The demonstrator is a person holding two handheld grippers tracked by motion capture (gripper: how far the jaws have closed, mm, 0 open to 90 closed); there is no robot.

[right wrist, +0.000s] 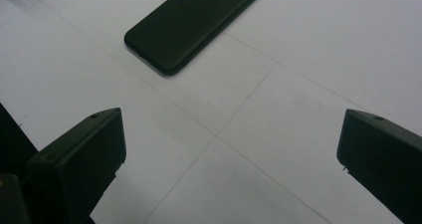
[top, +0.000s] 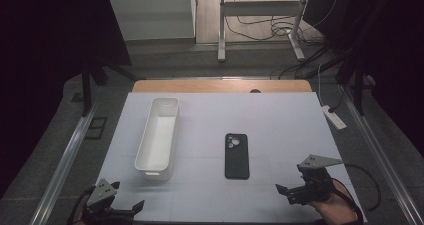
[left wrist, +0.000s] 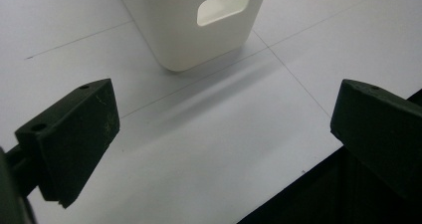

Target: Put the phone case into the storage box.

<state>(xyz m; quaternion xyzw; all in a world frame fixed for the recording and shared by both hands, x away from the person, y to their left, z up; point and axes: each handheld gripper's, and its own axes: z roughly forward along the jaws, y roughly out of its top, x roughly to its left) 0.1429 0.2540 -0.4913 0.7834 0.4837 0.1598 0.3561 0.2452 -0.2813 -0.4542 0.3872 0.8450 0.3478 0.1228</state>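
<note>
Both grippers point(top: 127, 203) point(top: 283, 193) hover low, fingers point(left wrist: 74, 134) spread wide.

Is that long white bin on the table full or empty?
Empty: the high view looks straight into the white bin and shows bare white floor inside. The phone lies outside it.

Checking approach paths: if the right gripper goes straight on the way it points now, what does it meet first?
Probably the black phone case. The right gripper is open, with bare white table between its jaws and the case lying ahead, a little left of centre. Depth is unclear, so it might pass beside it.
</note>
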